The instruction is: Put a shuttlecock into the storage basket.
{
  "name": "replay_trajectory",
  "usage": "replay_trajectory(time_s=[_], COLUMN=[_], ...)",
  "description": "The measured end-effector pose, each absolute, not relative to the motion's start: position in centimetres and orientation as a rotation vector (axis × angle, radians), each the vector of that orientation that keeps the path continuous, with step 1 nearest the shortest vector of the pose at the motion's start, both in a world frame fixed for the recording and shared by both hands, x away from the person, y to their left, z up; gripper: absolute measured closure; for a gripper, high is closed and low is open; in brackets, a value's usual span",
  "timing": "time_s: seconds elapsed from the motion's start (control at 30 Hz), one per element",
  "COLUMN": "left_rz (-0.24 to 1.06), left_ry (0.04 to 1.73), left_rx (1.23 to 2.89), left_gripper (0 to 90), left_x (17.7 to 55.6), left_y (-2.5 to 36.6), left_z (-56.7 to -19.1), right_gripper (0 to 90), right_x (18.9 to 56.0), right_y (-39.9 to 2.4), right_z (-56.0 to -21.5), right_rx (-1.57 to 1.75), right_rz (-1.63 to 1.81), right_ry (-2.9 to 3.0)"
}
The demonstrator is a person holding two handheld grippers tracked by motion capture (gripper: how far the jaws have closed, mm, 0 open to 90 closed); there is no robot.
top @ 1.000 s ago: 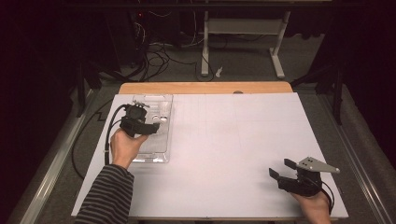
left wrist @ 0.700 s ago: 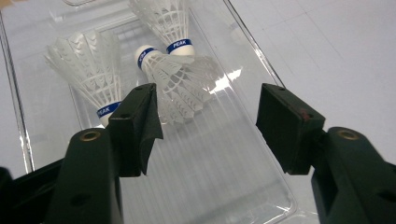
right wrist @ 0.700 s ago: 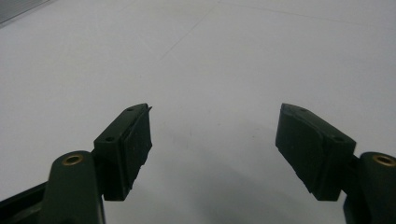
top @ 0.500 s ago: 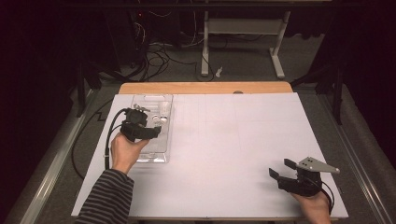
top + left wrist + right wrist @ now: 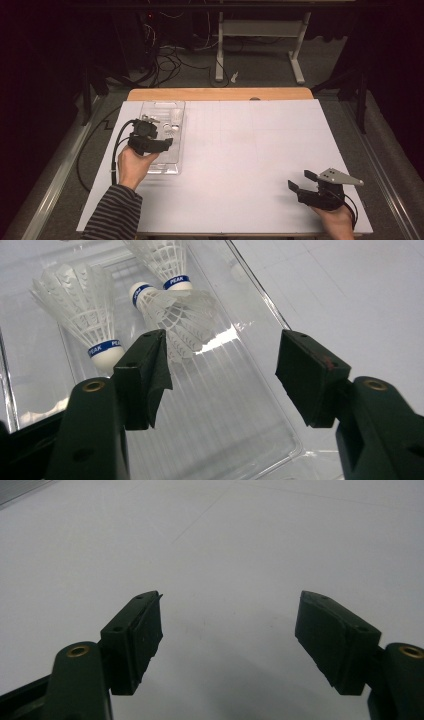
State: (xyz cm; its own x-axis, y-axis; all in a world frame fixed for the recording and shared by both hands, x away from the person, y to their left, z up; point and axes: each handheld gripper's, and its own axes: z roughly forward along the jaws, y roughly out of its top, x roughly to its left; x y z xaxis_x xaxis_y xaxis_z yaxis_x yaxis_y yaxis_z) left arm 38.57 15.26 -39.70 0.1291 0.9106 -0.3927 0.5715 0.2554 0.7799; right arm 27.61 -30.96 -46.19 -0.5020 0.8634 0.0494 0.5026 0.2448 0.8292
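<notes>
Three shuttlecocks (image 5: pixel 170 310) lie in a clear tray (image 5: pixel 172 160) near the left edge of the counter (image 5: pixel 250 165), toward its far side. In the left gripper view one shuttlecock (image 5: pixel 82 310) lies at the left with its cork toward the camera, a blue band around it. A second (image 5: pixel 175 315) lies just beside it, its cork pointing away, and its feathers fan out toward the tongs. The third (image 5: pixel 165 262) lies farther back, its cork close to the second one's cork. The left tongs (image 5: pixel 222 372) hang over the tray, just short of the shuttlecocks, with the jaws wide apart and nothing between them. I can see the ribbed tray floor through the gap. The left pad (image 5: pixel 150 370) stands close in front of the nearest feathers; whether it touches them I cannot tell. In the high view the left hand (image 5: pixel 135 165) holds these tongs (image 5: pixel 157 145) above the tray's middle, a striped sleeve (image 5: pixel 112 215) behind it. The right tongs (image 5: pixel 302 182) sit well apart, near the counter's near right corner, jaws spread wide and empty over the bare white surface.
</notes>
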Motion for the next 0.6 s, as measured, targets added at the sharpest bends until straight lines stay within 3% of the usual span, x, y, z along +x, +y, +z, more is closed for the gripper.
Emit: replay_trajectory(time_s=[0.6], left_rz=[0.431], left_ry=[1.529], left_rx=[1.427], left_gripper=[37.8], left_x=[37.4], left_y=[15.4], left_z=[-39.8], right_gripper=[27.5], right_x=[27.6], right_y=[-31.0], right_z=[-46.2], right_rx=[1.248], right_rz=[1.16], right_ry=[2.103])
